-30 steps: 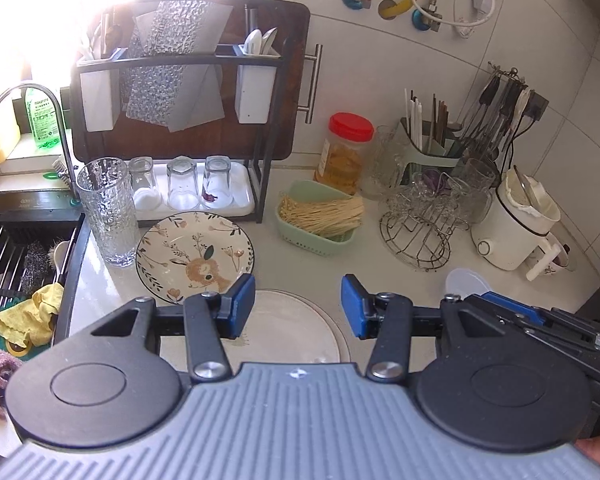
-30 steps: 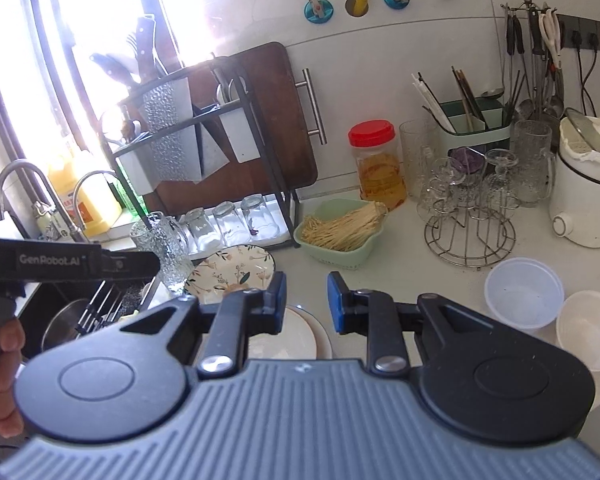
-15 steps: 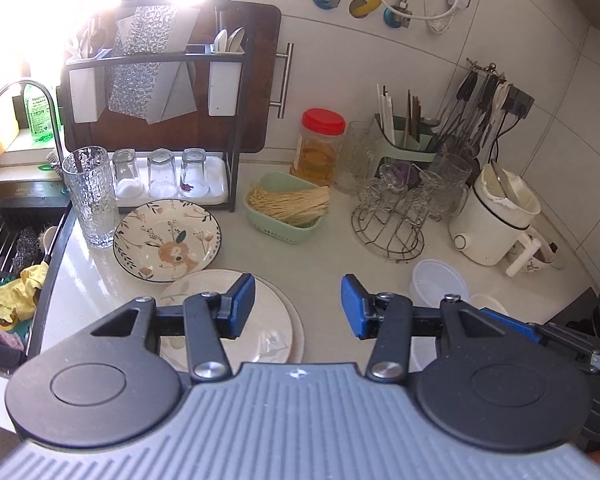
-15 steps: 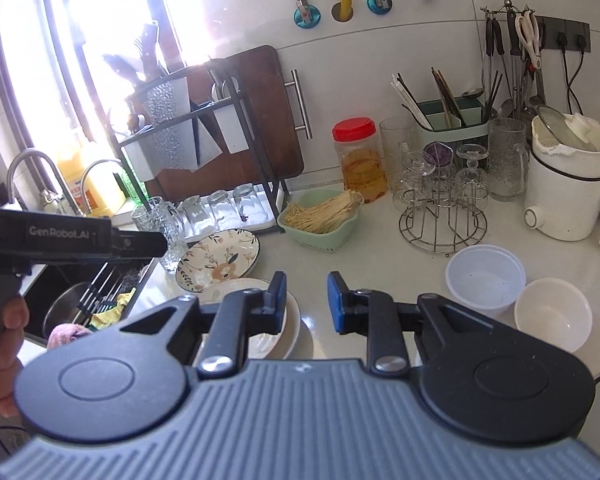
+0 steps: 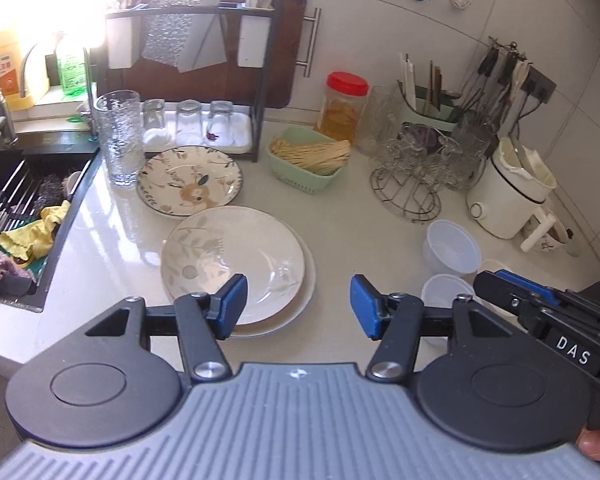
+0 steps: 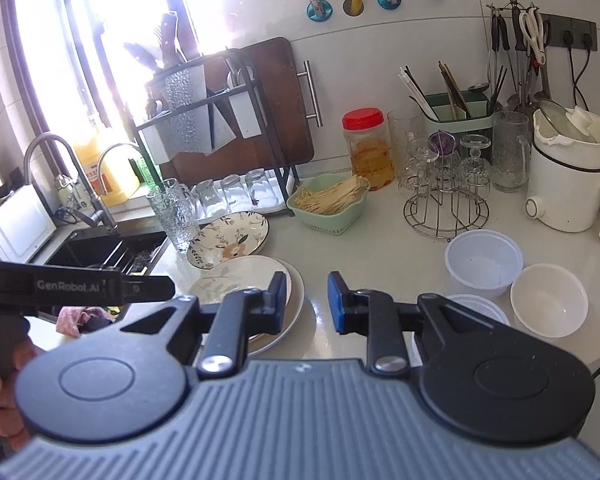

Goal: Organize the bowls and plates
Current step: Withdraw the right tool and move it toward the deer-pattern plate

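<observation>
Both my left gripper (image 5: 296, 306) and right gripper (image 6: 308, 300) hover released, jaws empty. Two stacked plates (image 5: 236, 264) lie near; the flowered plate (image 5: 190, 186) just beyond; bowls (image 6: 548, 300) right. Next, I judge: grasp the flowered plate's rim.

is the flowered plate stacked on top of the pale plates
No, the flowered plate lies on the counter behind the pale plates, beside the tall glass.

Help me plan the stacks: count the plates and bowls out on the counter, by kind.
Floral plate: 1
Pale plates, stacked one on the other: 2
Translucent plastic bowls: 2
White bowl: 1
Total: 6
</observation>
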`<move>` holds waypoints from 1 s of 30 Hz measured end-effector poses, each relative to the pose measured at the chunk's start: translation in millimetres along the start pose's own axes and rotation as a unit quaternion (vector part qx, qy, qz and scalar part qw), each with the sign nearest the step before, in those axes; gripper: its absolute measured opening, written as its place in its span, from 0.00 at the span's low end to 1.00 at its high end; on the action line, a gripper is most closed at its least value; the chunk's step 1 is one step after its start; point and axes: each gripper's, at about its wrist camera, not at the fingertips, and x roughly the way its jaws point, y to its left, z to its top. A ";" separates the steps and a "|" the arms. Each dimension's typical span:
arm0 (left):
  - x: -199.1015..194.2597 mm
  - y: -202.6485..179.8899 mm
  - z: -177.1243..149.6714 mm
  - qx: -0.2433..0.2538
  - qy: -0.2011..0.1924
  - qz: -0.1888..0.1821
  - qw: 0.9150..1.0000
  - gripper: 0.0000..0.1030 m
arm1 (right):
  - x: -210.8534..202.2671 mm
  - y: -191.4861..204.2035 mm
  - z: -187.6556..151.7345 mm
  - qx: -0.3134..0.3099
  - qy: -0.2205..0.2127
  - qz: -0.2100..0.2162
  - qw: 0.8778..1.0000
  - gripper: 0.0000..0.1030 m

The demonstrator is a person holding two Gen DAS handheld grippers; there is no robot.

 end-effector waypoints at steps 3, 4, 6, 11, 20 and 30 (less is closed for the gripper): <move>0.3 7.9 -1.4 -0.004 -0.004 0.018 1.000 0.68 | 3.9 -0.4 -3.6 0.001 0.005 0.004 1.000 0.26; 0.6 10.2 -1.0 -0.004 -0.006 0.024 1.000 0.70 | 4.8 -0.4 -4.4 0.001 0.007 0.005 1.000 0.26; 1.2 13.4 -0.4 0.000 -0.013 0.037 0.999 0.73 | 6.1 0.2 -6.6 -0.003 0.009 0.008 1.000 0.26; 17.9 18.9 -3.7 -0.012 -0.007 0.064 0.998 0.74 | 16.7 -3.4 -12.6 -0.004 0.016 0.011 1.000 0.26; 65.5 36.3 -19.4 -0.025 0.011 0.091 0.995 0.74 | 52.7 -14.3 -19.3 -0.001 0.032 0.018 0.999 0.26; 113.6 90.0 -7.3 -0.075 0.018 0.104 0.992 0.74 | 105.9 -18.5 -7.5 -0.022 0.042 0.017 0.999 0.26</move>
